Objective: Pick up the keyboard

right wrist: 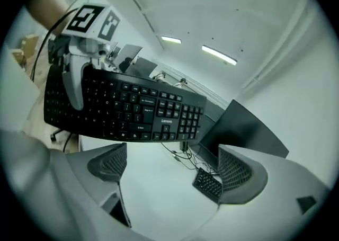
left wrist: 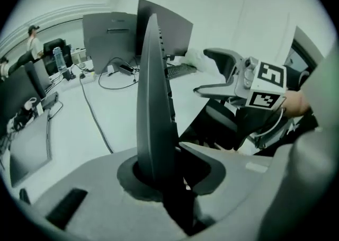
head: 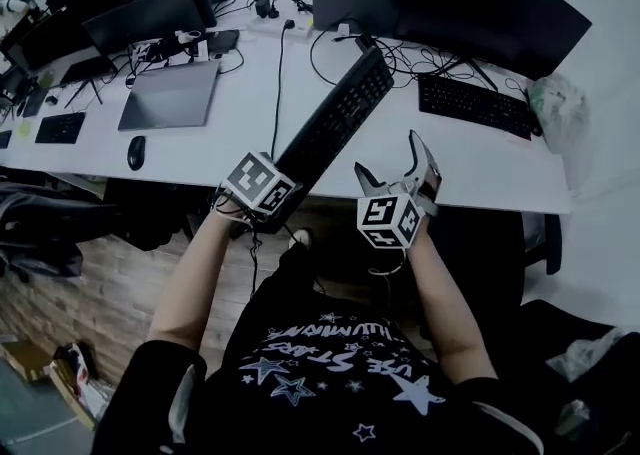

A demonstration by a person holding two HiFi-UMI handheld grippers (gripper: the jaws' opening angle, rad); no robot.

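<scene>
A black full-size keyboard (head: 335,118) hangs tilted above the white desk (head: 480,168), its far end toward the monitors. My left gripper (head: 287,183) is shut on the keyboard's near end; in the left gripper view the keyboard (left wrist: 153,102) stands edge-on between the jaws of the left gripper (left wrist: 159,167). My right gripper (head: 394,163) is open just right of the keyboard, with nothing between its pads (right wrist: 241,173). The right gripper view shows the keyboard's (right wrist: 127,107) key side, with the left gripper's finger (right wrist: 77,83) lying across the keys.
A second black keyboard (head: 475,103) lies on the desk at the right, in front of dark monitors (head: 480,3). A grey laptop (head: 170,93) and a mouse (head: 136,152) sit at the left. A black cable (head: 278,73) runs across the desk.
</scene>
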